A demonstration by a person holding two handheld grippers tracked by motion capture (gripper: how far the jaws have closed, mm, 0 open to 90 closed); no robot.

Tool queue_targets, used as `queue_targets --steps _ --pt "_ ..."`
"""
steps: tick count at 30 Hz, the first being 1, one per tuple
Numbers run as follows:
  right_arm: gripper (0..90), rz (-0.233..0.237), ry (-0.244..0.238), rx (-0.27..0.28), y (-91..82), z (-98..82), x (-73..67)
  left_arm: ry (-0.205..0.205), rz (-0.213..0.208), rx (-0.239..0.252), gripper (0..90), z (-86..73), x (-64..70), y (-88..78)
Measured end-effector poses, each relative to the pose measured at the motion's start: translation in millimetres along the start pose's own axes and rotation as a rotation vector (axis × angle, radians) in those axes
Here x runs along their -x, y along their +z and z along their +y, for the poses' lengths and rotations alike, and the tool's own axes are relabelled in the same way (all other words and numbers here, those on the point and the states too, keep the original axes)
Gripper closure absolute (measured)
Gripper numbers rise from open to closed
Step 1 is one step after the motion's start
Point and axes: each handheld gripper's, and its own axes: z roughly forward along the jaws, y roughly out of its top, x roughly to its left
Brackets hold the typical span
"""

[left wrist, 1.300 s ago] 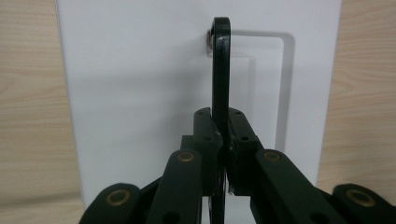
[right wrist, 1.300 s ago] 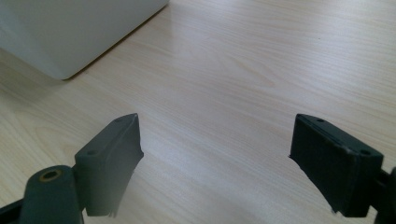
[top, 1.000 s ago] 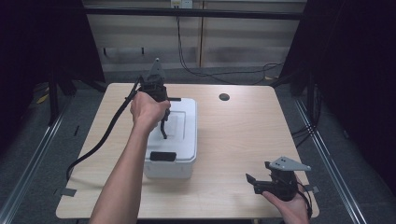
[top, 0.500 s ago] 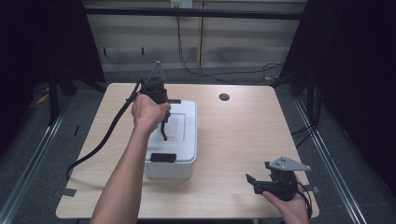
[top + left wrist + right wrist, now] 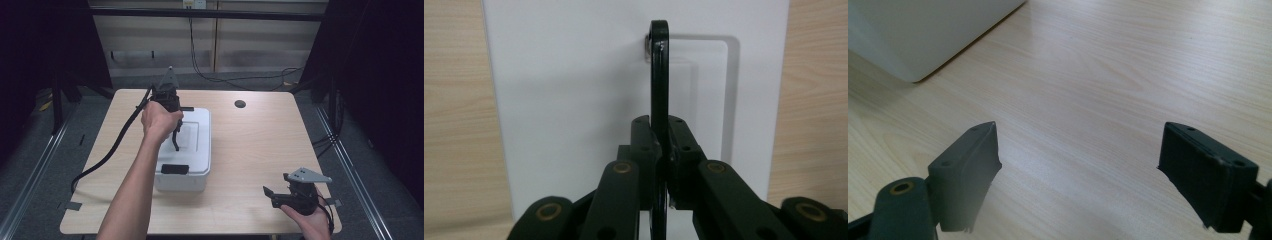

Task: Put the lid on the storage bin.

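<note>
While nothing has shifted over the past second, our left gripper (image 5: pixel 659 165) pinches the black handle (image 5: pixel 659 75) atop the white box (image 5: pixel 192 150) mid-table, our right gripper (image 5: pixel 1080 170) spread, idle

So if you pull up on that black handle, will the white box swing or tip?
Probably it swings a little: the left gripper pinches only the thin black handle, which seems hinged to the lid. The white box looks like stiff plastic, so it should hold its shape. It's long, so it may tilt endwise.
</note>
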Motion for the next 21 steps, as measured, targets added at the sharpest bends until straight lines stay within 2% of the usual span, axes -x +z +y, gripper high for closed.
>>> queue_targets --steps 5,6,10,12,14,21 --pt "15.6 -0.001 -0.003 -0.002 -0.3 -0.2 -0.2 0.023 0.015 0.003 82.7 -0.6 -1.8 2.2" --pt "15.6 -0.001 -0.003 -0.002 -0.3 -0.3 -0.2 0.041 0.022 0.005 81.9 -0.6 -2.2 3.4" --pt "15.6 -0.001 -0.007 -0.002 0.0 -0.2 -0.4 0.037 0.0 -0.005 79.8 -0.3 -12.7 9.9" --pt "15.6 -0.001 -0.006 -0.003 0.4 -0.2 -0.2 0.035 -0.036 -0.008 75.7 0.4 -18.9 11.6" --pt "15.6 -0.001 -0.005 -0.008 0.5 -0.2 -0.4 0.04 -0.054 -0.003 73.0 0.5 -21.9 11.2" --pt "15.6 -0.001 -0.003 -0.01 0.6 0.0 -0.9 0.06 -0.072 0.034 61.2 0.3 -25.6 7.0"
